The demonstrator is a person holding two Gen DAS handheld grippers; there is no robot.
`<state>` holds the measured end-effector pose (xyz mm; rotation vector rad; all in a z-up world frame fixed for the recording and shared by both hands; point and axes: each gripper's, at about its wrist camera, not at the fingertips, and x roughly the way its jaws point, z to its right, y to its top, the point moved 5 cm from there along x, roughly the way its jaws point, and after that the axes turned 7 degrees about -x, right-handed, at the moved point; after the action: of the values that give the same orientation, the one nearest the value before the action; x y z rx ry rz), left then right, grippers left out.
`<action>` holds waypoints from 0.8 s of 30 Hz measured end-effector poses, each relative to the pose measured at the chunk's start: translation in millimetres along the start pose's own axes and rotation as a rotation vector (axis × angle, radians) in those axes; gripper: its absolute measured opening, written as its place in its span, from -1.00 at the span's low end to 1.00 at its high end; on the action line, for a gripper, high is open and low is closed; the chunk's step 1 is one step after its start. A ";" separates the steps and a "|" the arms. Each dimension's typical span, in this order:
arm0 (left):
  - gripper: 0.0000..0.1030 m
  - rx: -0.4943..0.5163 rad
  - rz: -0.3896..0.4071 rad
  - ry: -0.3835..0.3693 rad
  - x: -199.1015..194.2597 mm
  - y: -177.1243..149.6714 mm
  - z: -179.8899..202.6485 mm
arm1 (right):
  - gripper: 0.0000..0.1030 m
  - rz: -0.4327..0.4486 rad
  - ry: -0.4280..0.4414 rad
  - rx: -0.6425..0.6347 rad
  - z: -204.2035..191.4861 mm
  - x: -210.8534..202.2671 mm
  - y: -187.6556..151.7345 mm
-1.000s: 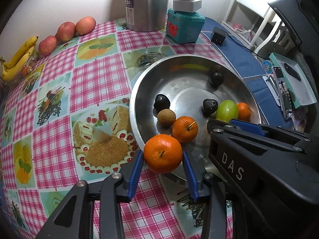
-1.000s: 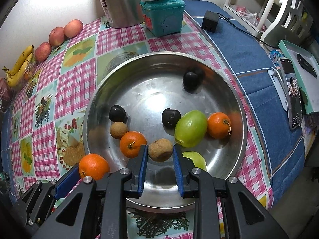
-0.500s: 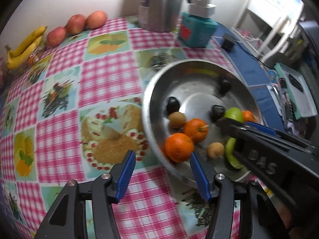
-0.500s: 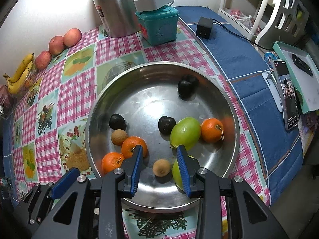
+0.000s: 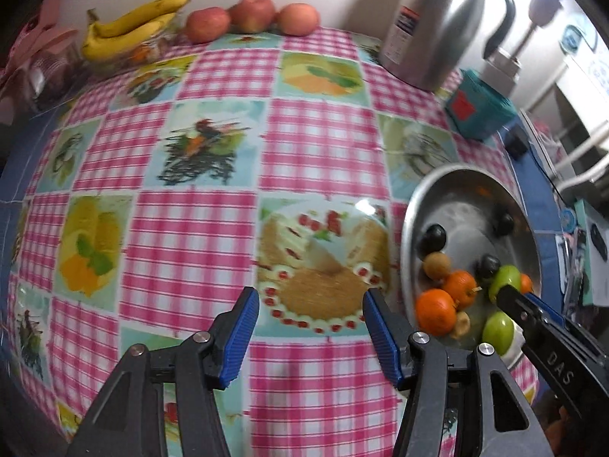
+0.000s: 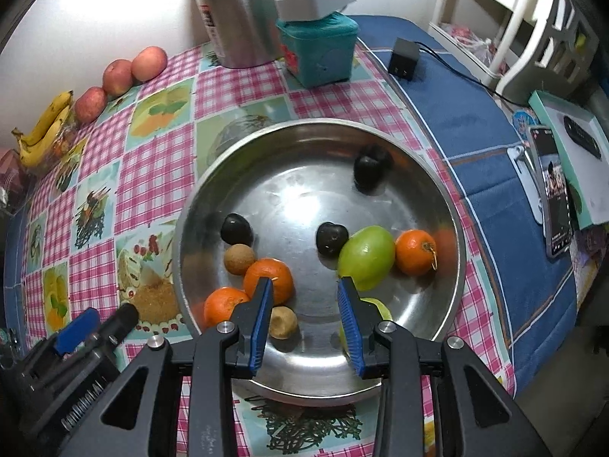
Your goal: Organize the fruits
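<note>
Between the blue pads of the left gripper [image 5: 311, 333] it's just pink checked tablecloth [image 5: 190, 236], jaws wide apart and holding nothing, having just been opening. Same deal with the right gripper [image 6: 304, 314]: jaws partly open after just opening, empty, hovering over the round stainless steel bowl [image 6: 455, 228]. Sitting in that bowl are three oranges, one of them right by the near-left rim [image 6: 224, 304], next to a small brown fruit [image 6: 282, 321], plus a green mango-shaped fruit [image 6: 367, 251] and dark plums. Way back by the wall are yellow bananas [image 5: 133, 26] and three red apples [image 5: 251, 19].
</note>
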<state>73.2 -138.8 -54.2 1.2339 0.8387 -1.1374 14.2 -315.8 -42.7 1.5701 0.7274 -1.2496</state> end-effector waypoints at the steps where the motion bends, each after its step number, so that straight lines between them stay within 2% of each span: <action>1: 0.18 -0.006 0.005 0.005 -1.4 1.9 -2.6 | -0.30 0.003 0.001 -0.008 -2.0 -0.9 0.2; 8: 0.23 -0.024 0.011 0.005 -2.6 7.9 -8.9 | -0.30 0.008 0.000 -0.033 -8.5 -2.4 0.5; 10: 0.41 -0.022 0.009 0.013 -0.9 8.2 -8.7 | -0.30 0.006 -0.002 -0.035 -8.9 -1.9 0.5; 12: 0.85 -0.018 0.005 0.028 1.4 6.9 -9.7 | -0.30 0.003 -0.002 -0.037 -9.4 -0.8 0.4; 13: 0.92 -0.017 0.004 0.039 3.2 6.3 -10.7 | -0.29 0.002 0.004 -0.040 -10.3 0.2 0.6; 14: 0.96 -0.017 0.006 0.053 4.9 6.2 -12.4 | -0.21 0.000 0.008 -0.043 -11.3 1.1 0.5; 16: 0.97 -0.020 0.006 0.075 7.5 5.8 -16.7 | 0.33 -0.006 0.012 -0.052 -14.0 4.8 0.3; 24: 1.00 -0.034 -0.007 0.115 15.0 6.2 -27.4 | 0.34 -0.028 0.005 -0.075 -18.5 13.7 -1.4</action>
<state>85.6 -115.1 -71.5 1.2784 0.9452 -1.0611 23.9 -299.6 -56.0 1.5077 0.7934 -1.2254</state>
